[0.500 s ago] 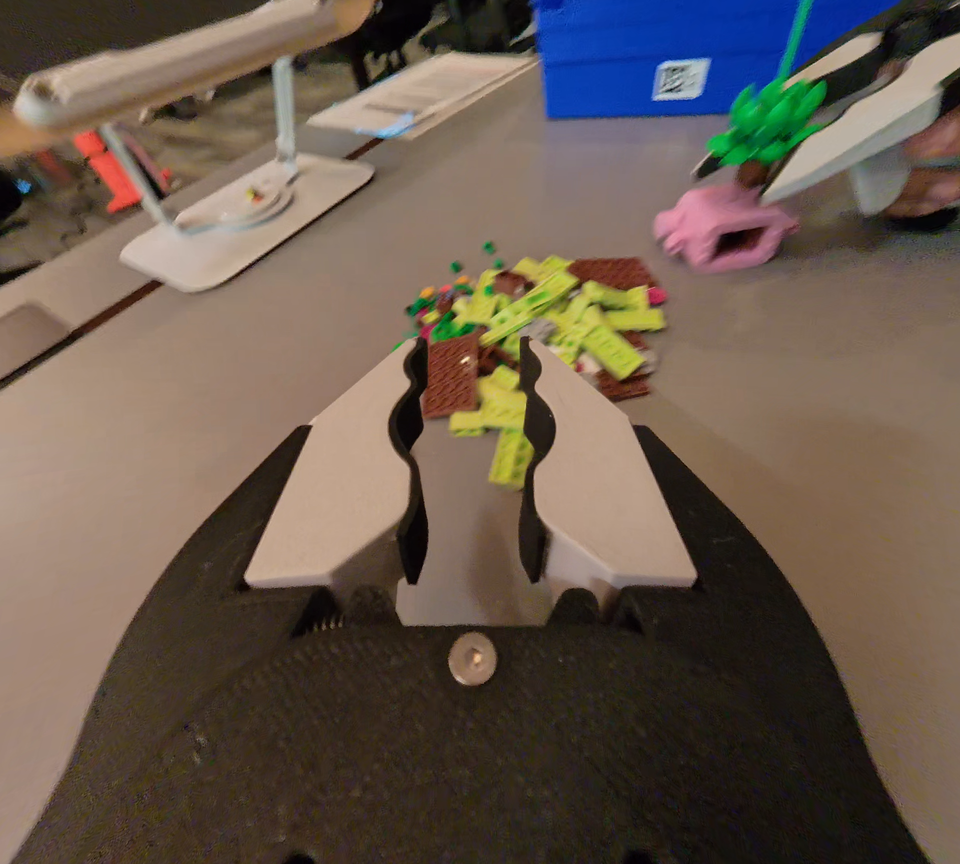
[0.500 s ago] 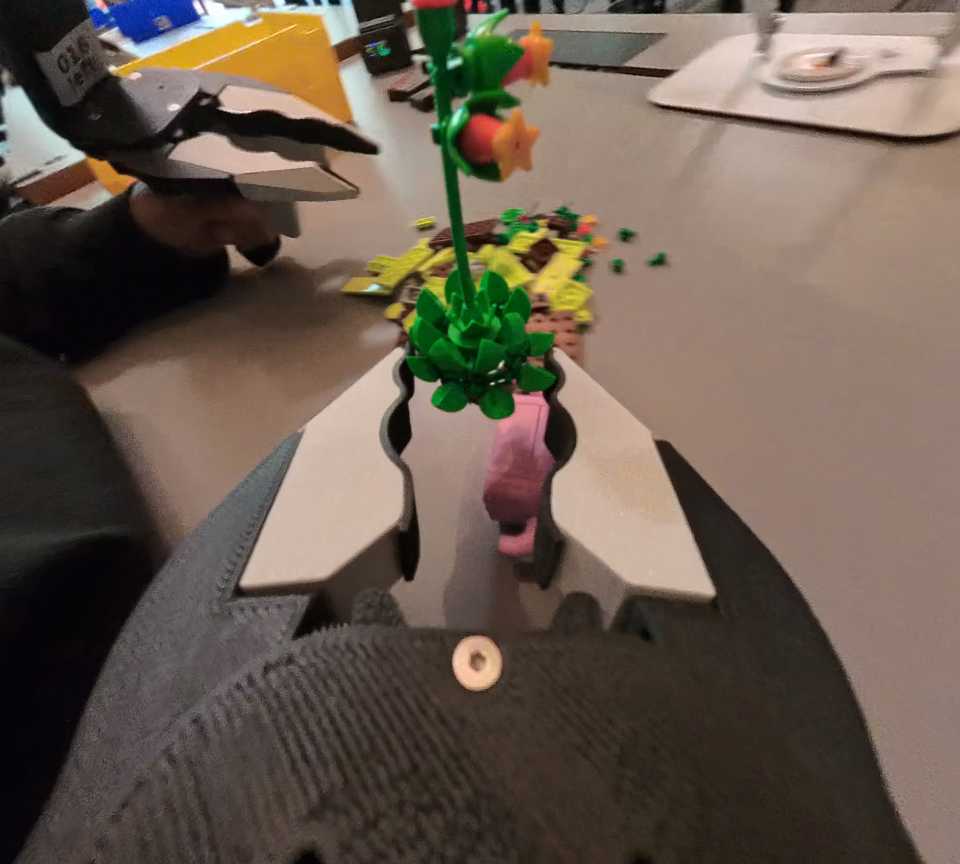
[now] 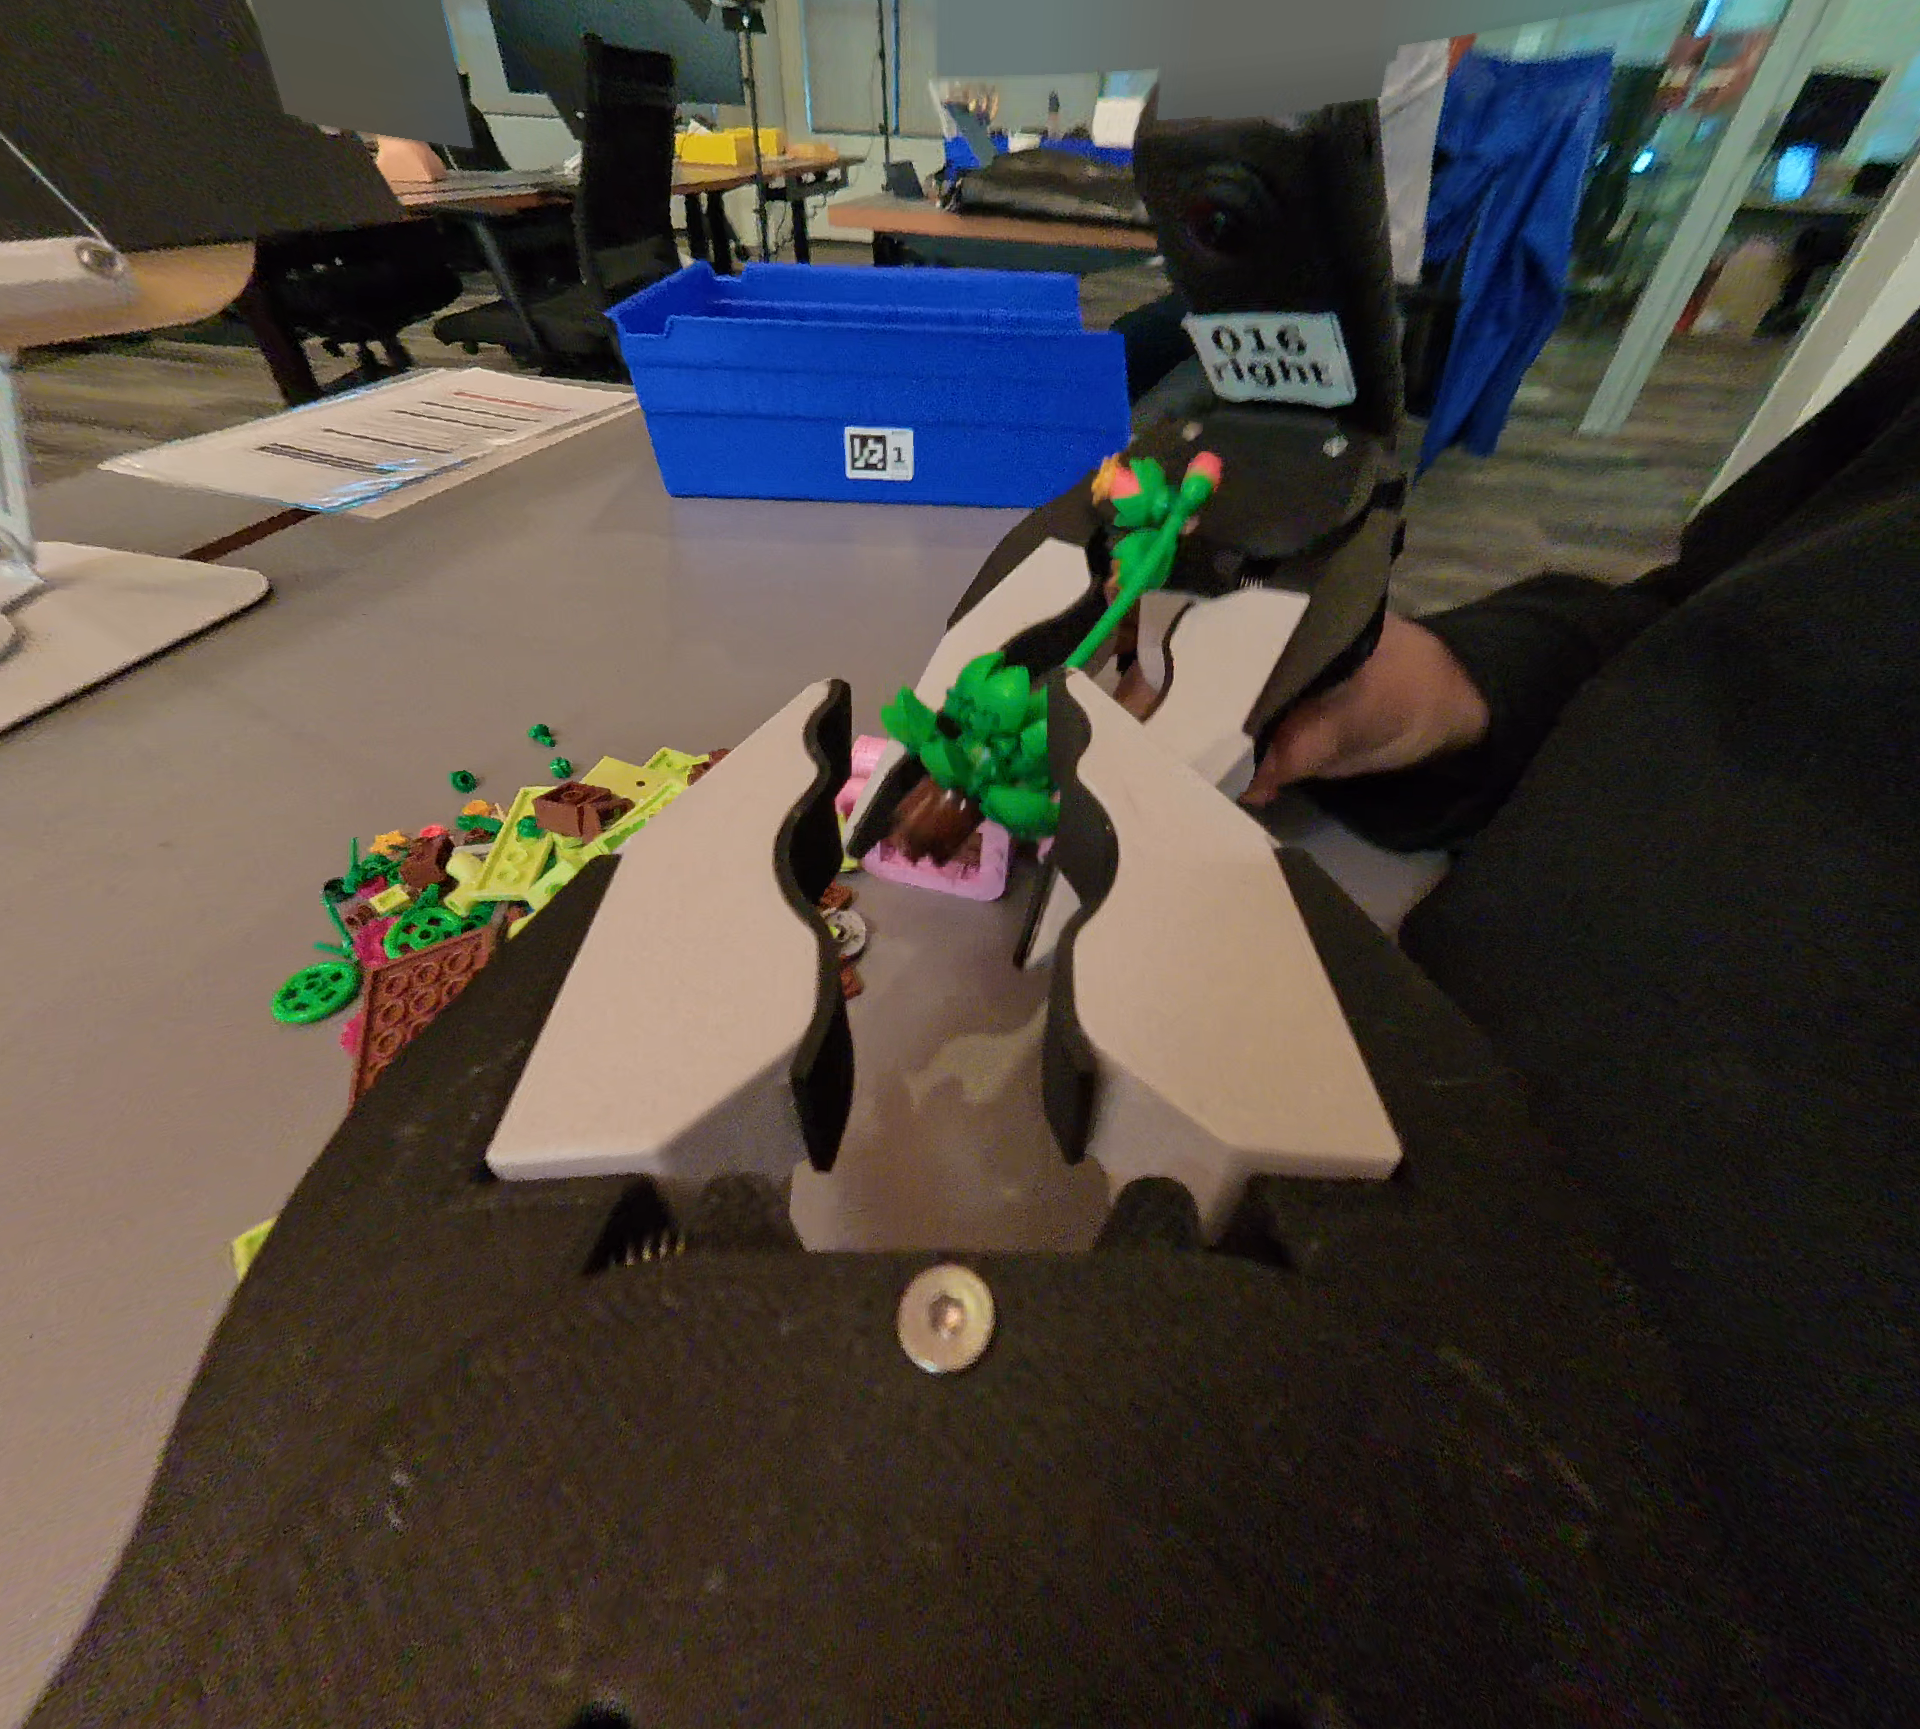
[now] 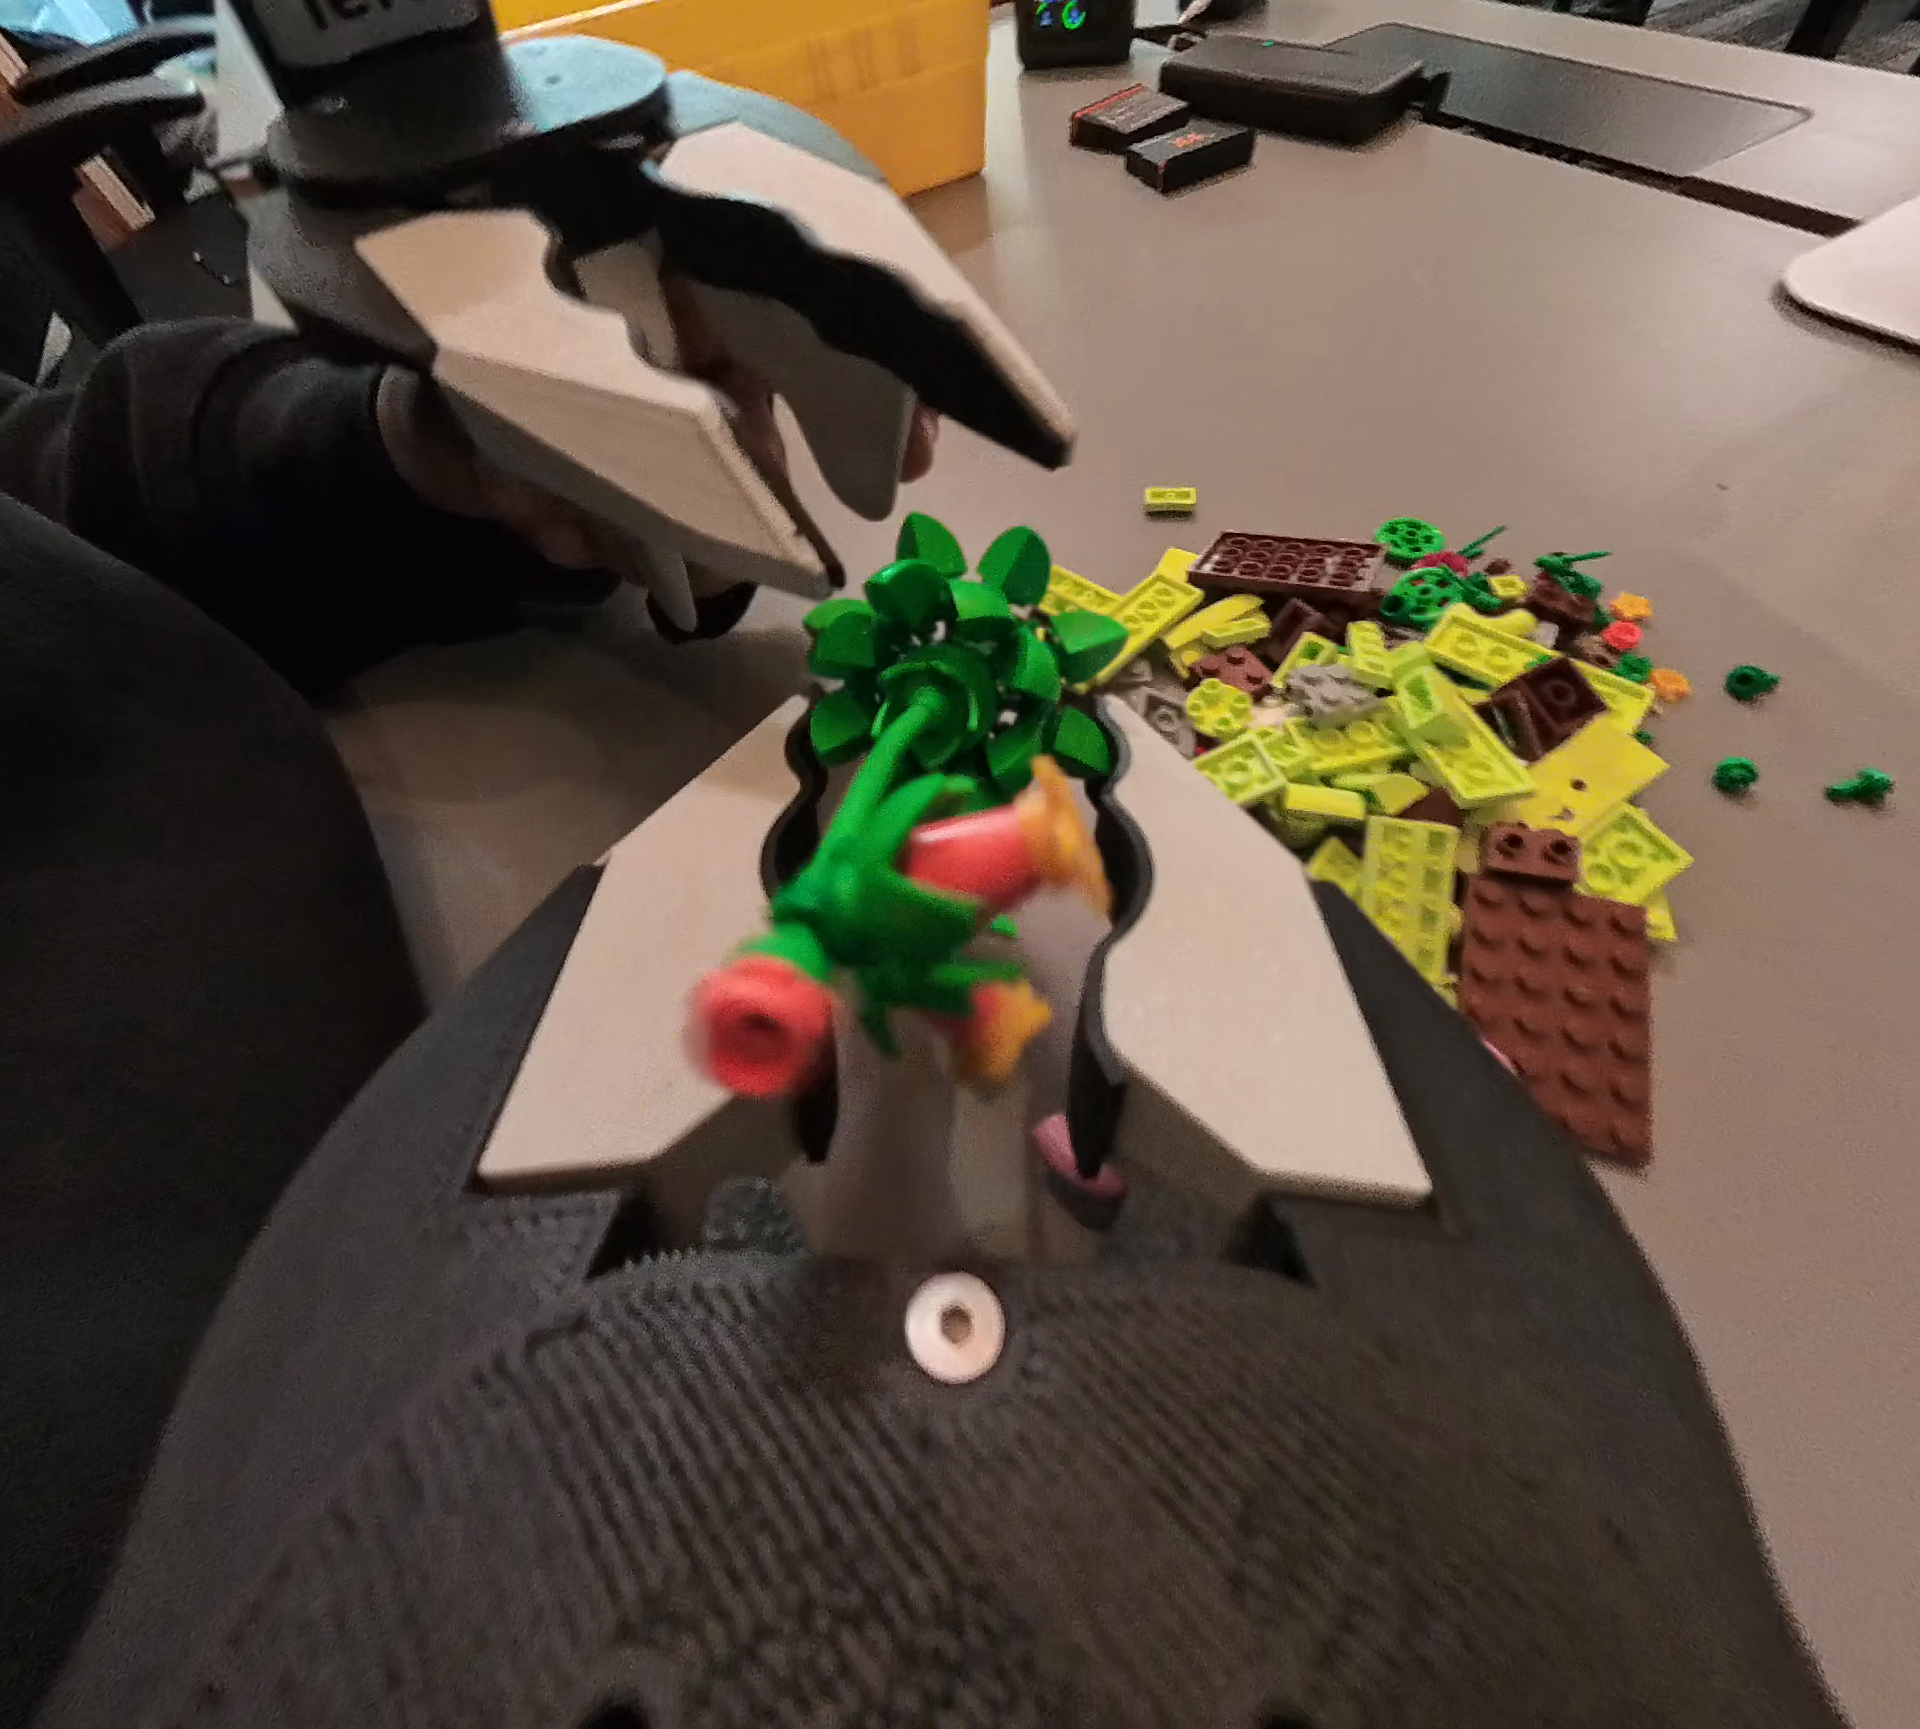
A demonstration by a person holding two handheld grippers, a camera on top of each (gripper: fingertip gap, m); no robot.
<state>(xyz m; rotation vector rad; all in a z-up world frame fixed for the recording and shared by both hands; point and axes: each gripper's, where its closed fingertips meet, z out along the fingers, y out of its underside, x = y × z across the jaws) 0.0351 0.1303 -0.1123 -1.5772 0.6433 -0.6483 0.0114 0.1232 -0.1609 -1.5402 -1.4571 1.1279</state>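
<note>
A toy plant with green leaves (image 4: 935,640), a green stem (image 3: 1107,614) and red-orange flowers (image 4: 966,858) stands in a pink pot (image 3: 935,874). It is tilted, with the stem leaning toward the right gripper's camera. My right gripper (image 4: 956,718) is shut on the plant at its base. It also shows in the left wrist view (image 3: 961,832), held by a hand. My left gripper (image 3: 951,703) is open and empty, with its fingertips on either side of the leaf cluster. In the right wrist view it (image 4: 945,516) hovers just above the leaves.
A pile of lime, brown and green bricks (image 3: 499,858) lies on the grey table beside the plant, with a brown plate (image 4: 1558,1004) at its edge. A blue bin (image 3: 883,370), papers (image 3: 384,432) and a lamp base (image 3: 104,619) stand farther off. A yellow bin (image 4: 790,6) and black boxes (image 4: 1174,131) are also on the table. There is about 5 cm between the tips of the two grippers. The brown plate (image 4: 1558,1004) lies around 11 cm away from my right fingertips.
My left gripper has swung from over the brick pile to the plant. The plant, upright in the right gripper before, now leans toward its camera.
</note>
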